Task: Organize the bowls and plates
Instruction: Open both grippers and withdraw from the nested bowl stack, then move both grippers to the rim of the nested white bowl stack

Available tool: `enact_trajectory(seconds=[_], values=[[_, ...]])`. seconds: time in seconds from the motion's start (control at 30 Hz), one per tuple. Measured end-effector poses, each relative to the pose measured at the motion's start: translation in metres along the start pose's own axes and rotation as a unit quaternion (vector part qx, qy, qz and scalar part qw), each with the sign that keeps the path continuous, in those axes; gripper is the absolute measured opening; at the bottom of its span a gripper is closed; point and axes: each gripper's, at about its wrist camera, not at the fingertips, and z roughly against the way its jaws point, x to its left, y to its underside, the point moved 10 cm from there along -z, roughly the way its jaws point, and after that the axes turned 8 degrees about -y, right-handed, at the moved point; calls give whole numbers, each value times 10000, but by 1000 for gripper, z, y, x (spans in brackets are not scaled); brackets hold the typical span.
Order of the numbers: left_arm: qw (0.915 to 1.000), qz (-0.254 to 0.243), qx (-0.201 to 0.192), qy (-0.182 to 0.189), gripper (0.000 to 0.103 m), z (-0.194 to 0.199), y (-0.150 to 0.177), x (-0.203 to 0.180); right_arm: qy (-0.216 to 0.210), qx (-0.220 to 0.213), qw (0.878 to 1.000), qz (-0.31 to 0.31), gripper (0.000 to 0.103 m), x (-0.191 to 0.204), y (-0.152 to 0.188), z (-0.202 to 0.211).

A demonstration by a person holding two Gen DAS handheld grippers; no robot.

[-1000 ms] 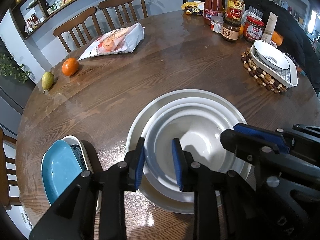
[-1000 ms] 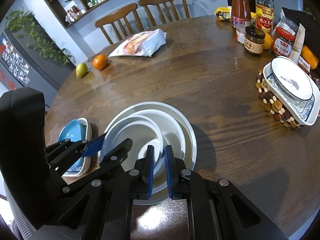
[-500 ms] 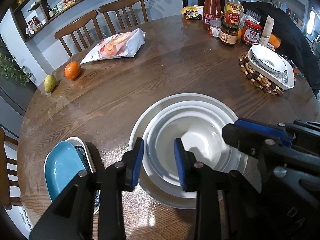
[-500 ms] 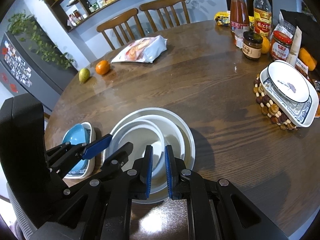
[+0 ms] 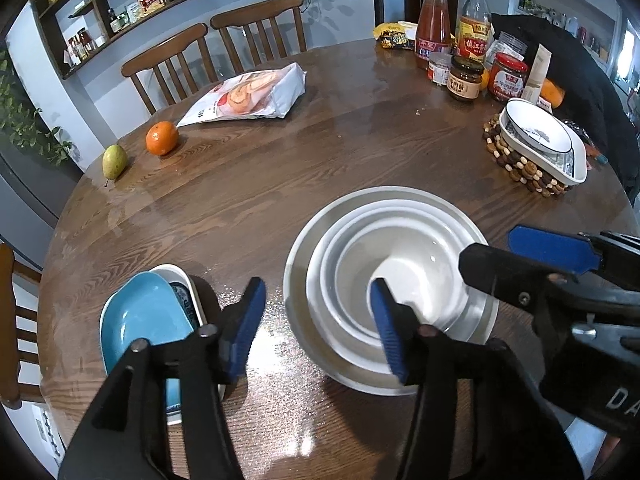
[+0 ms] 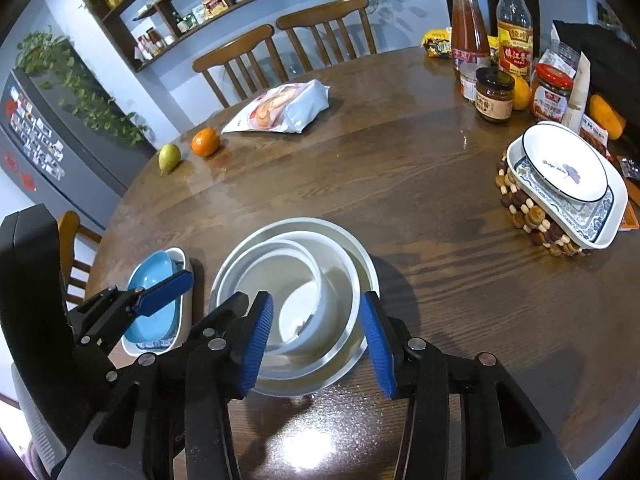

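Both my left gripper [image 5: 318, 324] and right gripper [image 6: 316, 334] have spread their fingers wide since a second ago, holding nothing. The nested stack of white ceramic bowls [image 5: 394, 276] rests released mid-tabletop [image 5: 280, 168], just right of the blue dish [image 5: 144, 316]. I judge this stacking step done.

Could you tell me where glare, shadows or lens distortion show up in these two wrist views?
Left wrist view: bright glare on the table between the jaws, and fisheye bending of the table edge and shelves. Right wrist view: a glare patch on the wood near the bottom, a dark shadow to the right of the stacked white bowls, and black vignetting in the corners.
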Motion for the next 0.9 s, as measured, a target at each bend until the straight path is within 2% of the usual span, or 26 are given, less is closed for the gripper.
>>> enact_trajectory(seconds=[0.13,0.2,0.27,0.3,0.5,0.63,0.73,0.9], values=[[10000,63,-31,6,59,4,1,4,-20,-4,10000,-8,47,1,0,1],[9999,106,-37,-26,66,5,1,7,-17,6,10000,-11,48,1,0,1],[9999,162,-45,-32,70,6,1,10,-15,16,10000,-18,57,2,1,1],[9998,185,-35,-42,70,6,1,12,-18,10,10000,-7,58,3,1,2],[9996,260,8,-63,71,5,4,17,-44,-10,10000,12,59,5,1,4],[9995,304,19,-104,79,5,7,23,-21,-3,10000,13,59,3,1,5],[9992,375,58,-153,84,3,11,34,72,2,10000,2,59,-5,3,9],[9974,644,238,-231,85,-2,20,56,146,90,9996,-239,60,-26,10,14]])
